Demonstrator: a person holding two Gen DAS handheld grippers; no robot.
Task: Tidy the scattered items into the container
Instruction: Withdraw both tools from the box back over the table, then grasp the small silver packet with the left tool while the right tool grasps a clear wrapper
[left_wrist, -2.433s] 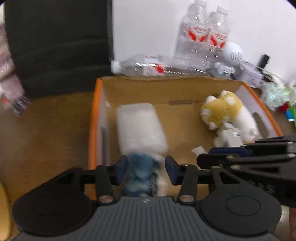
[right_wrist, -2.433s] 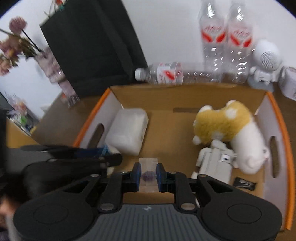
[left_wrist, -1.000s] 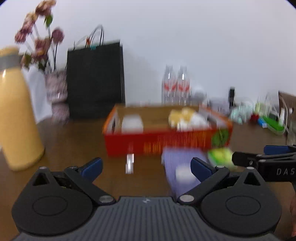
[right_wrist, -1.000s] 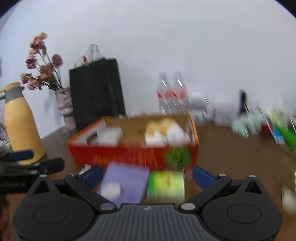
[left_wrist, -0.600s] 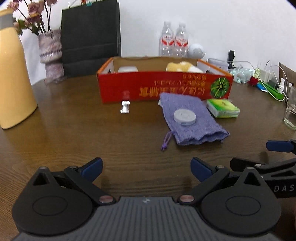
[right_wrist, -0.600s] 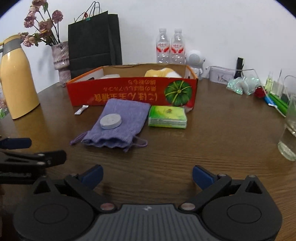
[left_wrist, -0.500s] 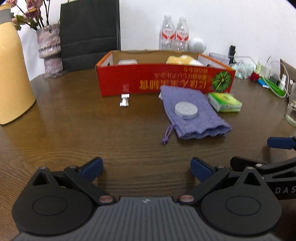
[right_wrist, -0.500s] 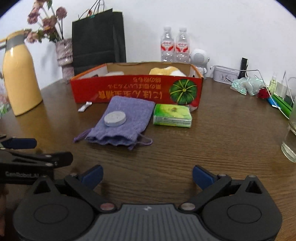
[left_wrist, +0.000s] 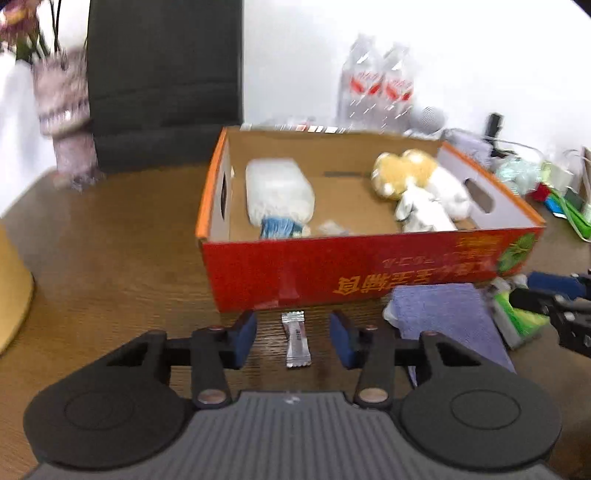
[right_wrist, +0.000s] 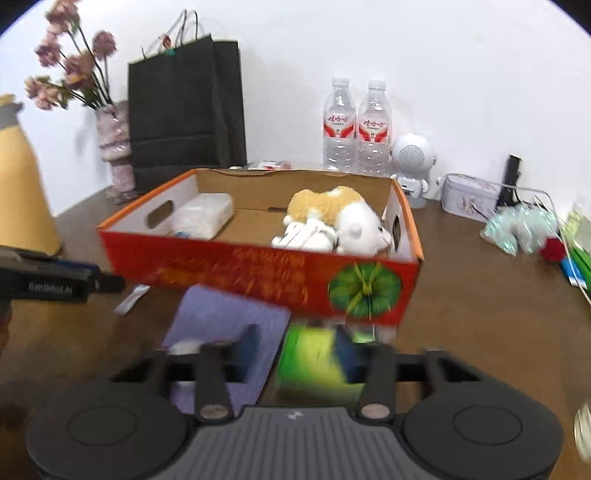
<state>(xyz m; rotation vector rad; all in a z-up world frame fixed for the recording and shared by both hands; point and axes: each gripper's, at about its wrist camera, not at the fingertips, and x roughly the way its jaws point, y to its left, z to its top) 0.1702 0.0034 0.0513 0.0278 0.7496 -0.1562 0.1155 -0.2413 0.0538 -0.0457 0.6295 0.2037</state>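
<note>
A red cardboard box (left_wrist: 332, 266) stands on the wooden table and holds a plush toy (left_wrist: 410, 173), a white pack (left_wrist: 277, 192) and small items. In front of it lie a small silver sachet (left_wrist: 296, 339), a purple pouch (left_wrist: 443, 310) and a green packet (right_wrist: 314, 358). My left gripper (left_wrist: 293, 338) is open, its fingers either side of the sachet, not touching it. My right gripper (right_wrist: 295, 350) is open around the green packet, blurred, beside the pouch (right_wrist: 225, 317) with a white disc (right_wrist: 184, 347) on it.
A black paper bag (right_wrist: 184, 110), a vase of dried flowers (right_wrist: 114, 155), two water bottles (right_wrist: 354, 125), a white speaker (right_wrist: 412, 162) and a tin (right_wrist: 469, 197) stand behind the box. A yellow flask (right_wrist: 22, 177) stands at the left. Clutter lies at the right edge (right_wrist: 524, 225).
Both grippers have moved forward and down close to the box. The left jaws have narrowed around the sachet; the right jaws have narrowed around the green packet.
</note>
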